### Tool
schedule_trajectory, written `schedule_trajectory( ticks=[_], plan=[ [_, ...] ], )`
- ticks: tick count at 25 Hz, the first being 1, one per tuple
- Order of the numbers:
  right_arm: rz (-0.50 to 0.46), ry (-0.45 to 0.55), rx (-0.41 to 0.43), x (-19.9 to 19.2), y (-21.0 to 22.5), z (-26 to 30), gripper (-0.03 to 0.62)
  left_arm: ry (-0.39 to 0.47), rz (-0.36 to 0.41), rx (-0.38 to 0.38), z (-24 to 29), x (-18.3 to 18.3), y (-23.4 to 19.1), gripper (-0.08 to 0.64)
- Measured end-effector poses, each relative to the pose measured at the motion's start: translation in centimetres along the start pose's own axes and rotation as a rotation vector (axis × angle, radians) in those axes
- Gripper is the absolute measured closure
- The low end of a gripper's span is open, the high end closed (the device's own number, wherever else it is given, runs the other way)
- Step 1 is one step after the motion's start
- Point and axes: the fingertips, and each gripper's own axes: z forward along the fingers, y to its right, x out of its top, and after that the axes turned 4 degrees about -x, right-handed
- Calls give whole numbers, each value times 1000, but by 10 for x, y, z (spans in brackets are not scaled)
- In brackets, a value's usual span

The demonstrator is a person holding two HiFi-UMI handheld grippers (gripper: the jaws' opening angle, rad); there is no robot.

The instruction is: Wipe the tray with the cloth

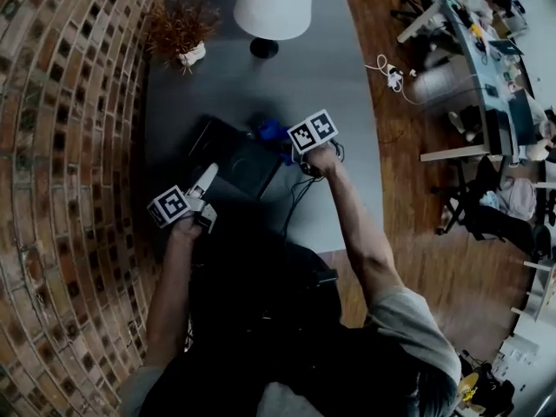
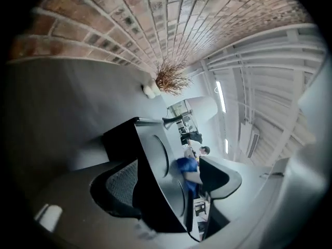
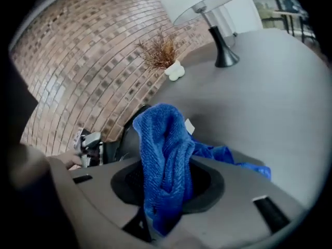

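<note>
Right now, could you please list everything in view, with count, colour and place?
table: one, grey, middle of the head view
brick wall: one, brown, left of the table
tray: one, black, near part of the table
cloth: one, blue, at the tray's far corner
lamp: one, white shade, far end of the table
dried plant: one, brown, white pot, far left corner
left tongs: one, grey, open around the tray's edge
right tongs: one, grey, shut on the cloth

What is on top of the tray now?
Only the cloth, clamped in the right gripper, over the tray's far corner; the rest looks bare. The spot beneath the cloth is covered, and the left gripper hides part of the near edge.
</note>
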Motion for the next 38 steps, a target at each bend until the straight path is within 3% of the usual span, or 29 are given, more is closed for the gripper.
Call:
schedule_trajectory(
  ticks=[2,5,9,13,17,19,21,27,29,31,33,35,38],
  plan=[
    [125,99,6,-31,-18,-5,463,-29,19,-9,21,19,2,190],
    [328,272,-3,-65,-39,-6,463,-110,150,-59,60,35,14,189],
    [455,396,-22,-82,-33,-12,463,-172,229,-76,67,30,20,192],
    [427,521,-56,-21,5,-50,463,-242,278,-76,27,-7,37,215],
    [411,615,39,75,29,-48,463,-266,309,-65,16,-33,37,212],
    [419,592,82,95,29,-30,463,-251,304,-63,18,-31,38,213],
    [406,532,85,85,21,-16,462,-249,306,-58,18,-31,38,213],
    [384,340,168,-9,-27,-19,462,-235,296,-40,19,-27,37,213],
    [387,377,136,-6,-9,-33,462,-230,281,-44,19,-26,33,213],
    [419,514,67,29,28,-48,462,-226,275,-42,18,-26,32,213],
    [451,624,50,69,52,-47,462,-228,289,-35,18,-27,35,213],
    [454,609,60,85,56,-23,462,-227,290,-28,18,-30,37,213],
    [489,490,82,59,45,7,463,-238,287,-12,18,-34,39,213]
  ],
)
